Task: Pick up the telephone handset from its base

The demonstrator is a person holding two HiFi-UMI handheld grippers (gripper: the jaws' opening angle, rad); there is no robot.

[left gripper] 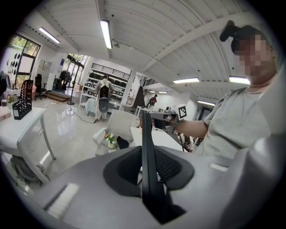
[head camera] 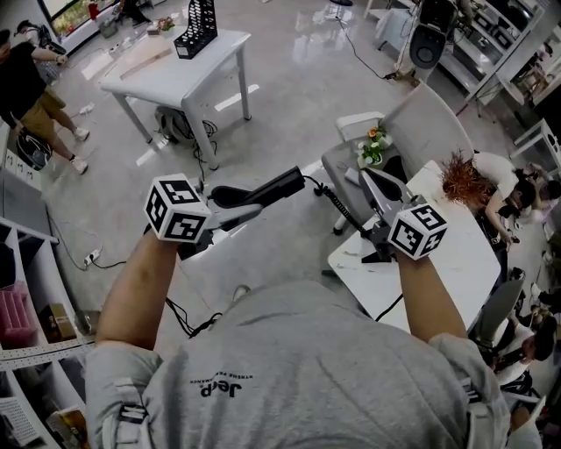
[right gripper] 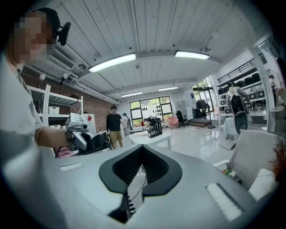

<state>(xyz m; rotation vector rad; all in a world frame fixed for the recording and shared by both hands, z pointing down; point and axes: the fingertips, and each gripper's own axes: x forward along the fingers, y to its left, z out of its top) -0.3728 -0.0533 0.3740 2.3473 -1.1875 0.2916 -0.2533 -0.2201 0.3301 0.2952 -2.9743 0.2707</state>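
The telephone handset (head camera: 263, 191) is black and held in the air, lying along the left gripper (head camera: 256, 209), whose jaws are clamped on it; in the left gripper view it stands as a thin dark slab between the closed jaws; its coiled cord (head camera: 337, 206) runs to the right and passes under the right gripper (head camera: 368, 178); that gripper's jaw tips meet, with only a thin slit behind them and nothing clamped there; a dark thing (head camera: 379, 256) sits on the white table (head camera: 447, 263) just below it, mostly hidden; print on the grey shirt (head camera: 289, 368) reads "Jeep", seen upside down, with a smaller line too small to read; the handset hangs over open floor (head camera: 289, 79), between that table's near edge and a second white table (head camera: 175, 66) well apart, bearing a black mesh rack (head camera: 196, 26); a grey chair (head camera: 421, 123) stands near the cord.
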